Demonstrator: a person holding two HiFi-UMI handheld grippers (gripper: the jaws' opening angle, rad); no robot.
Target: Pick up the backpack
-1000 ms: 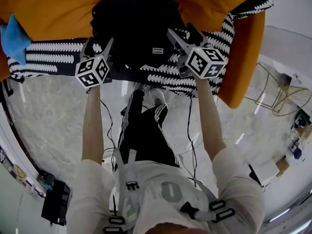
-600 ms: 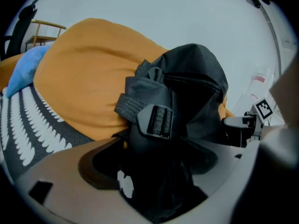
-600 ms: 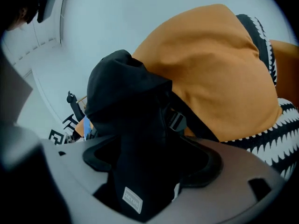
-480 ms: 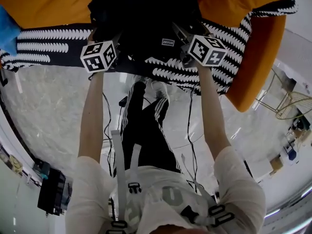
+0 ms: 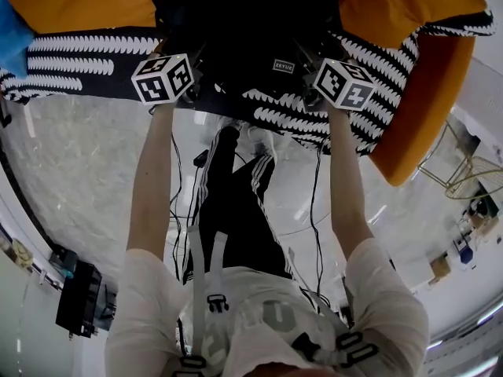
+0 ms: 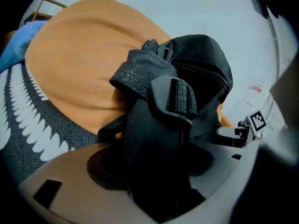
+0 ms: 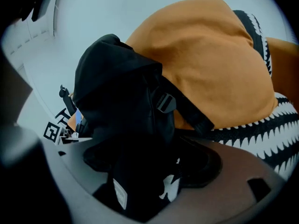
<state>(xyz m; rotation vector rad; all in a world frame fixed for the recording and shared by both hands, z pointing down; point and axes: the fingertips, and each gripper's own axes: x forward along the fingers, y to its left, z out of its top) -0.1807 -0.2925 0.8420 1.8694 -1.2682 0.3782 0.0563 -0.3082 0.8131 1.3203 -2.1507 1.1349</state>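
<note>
Backpack (image 5: 244,22) sits mid-seat on the orange sofa (image 5: 71,6), on the black-and-white throw (image 5: 78,61). Base is at the seat's front edge, long axis runs up the backrest. Grippers flank it, neither is nearer. Left gripper (image 6: 154,171): jaws wide, just been closing, shoulder strap between them, probably not clamped yet. Right gripper (image 7: 145,171): also wide, bag's side in the gap.
</note>
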